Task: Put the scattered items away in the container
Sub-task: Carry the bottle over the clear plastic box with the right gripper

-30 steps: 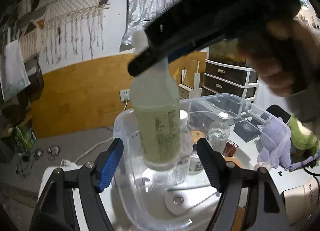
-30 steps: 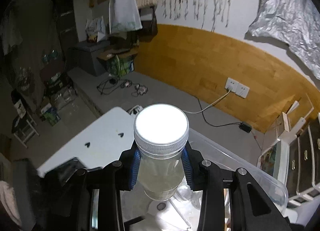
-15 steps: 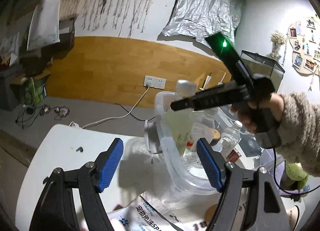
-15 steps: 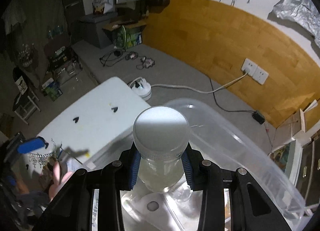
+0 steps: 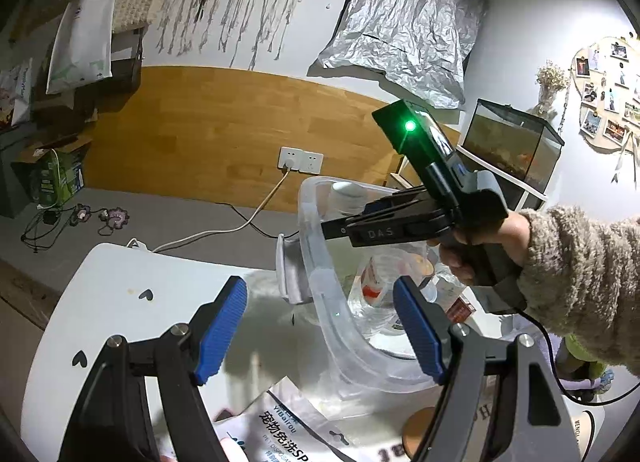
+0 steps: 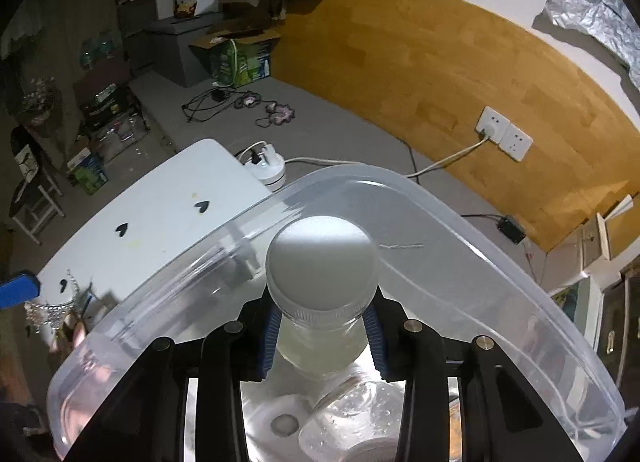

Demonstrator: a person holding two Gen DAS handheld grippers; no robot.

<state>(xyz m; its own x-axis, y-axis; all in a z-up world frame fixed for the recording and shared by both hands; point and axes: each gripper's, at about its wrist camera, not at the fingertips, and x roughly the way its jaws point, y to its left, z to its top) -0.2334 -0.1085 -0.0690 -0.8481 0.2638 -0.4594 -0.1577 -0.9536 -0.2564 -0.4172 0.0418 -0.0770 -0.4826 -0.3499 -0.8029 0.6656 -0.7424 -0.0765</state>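
My right gripper [image 6: 322,346] is shut on the neck of a pale-liquid bottle with a white cap [image 6: 322,262], held upright and low inside the clear plastic container [image 6: 440,221]. The left wrist view shows the same right gripper [image 5: 340,227] in a person's hand over the container [image 5: 320,274], the bottle cap [image 5: 347,193] showing through the wall. My left gripper [image 5: 318,336] stands open in front of the container's near wall, with nothing between its blue pads [image 5: 218,336]. A clear bottle [image 6: 352,414] and a white round item [image 6: 284,422] lie on the container floor.
A white printed pouch [image 5: 288,430] lies on the white table [image 5: 140,302] under my left gripper. A brown disc [image 5: 420,434] and a small red box [image 5: 460,308] are beside the container. A sparkly chain [image 6: 44,310] lies at the table's left. Plush toys [image 5: 580,350] are at right.
The right gripper has sunk with the bottle from above the rim down into the container. The left gripper has drawn back from the container and rolled, then held still.
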